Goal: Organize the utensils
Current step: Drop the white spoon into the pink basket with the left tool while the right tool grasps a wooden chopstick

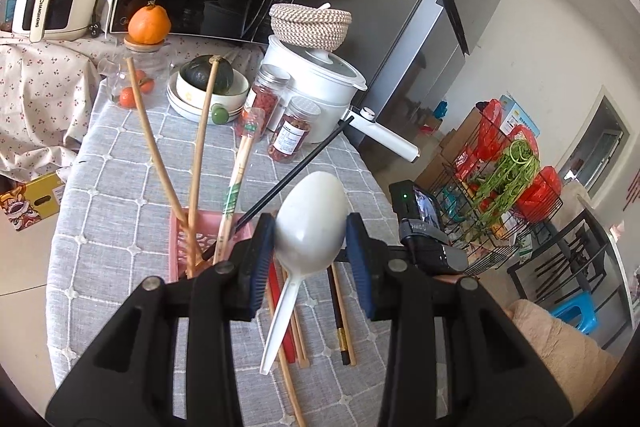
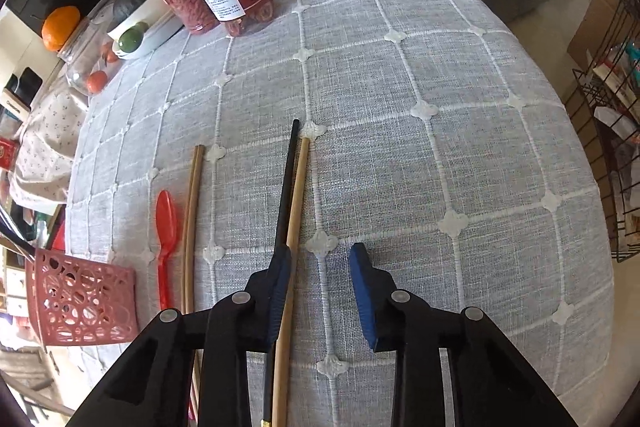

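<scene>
Chopsticks, black and tan, lie lengthwise mid-frame against my right gripper's left pad, jaws spread, not pinching; my left gripper clamps the white spoon beside the pink basket.

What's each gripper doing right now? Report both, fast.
Left gripper: shut on the white spoon, held above the table.
Right gripper: open; jaws over the black chopstick and wooden chopstick, gripping neither.
</scene>
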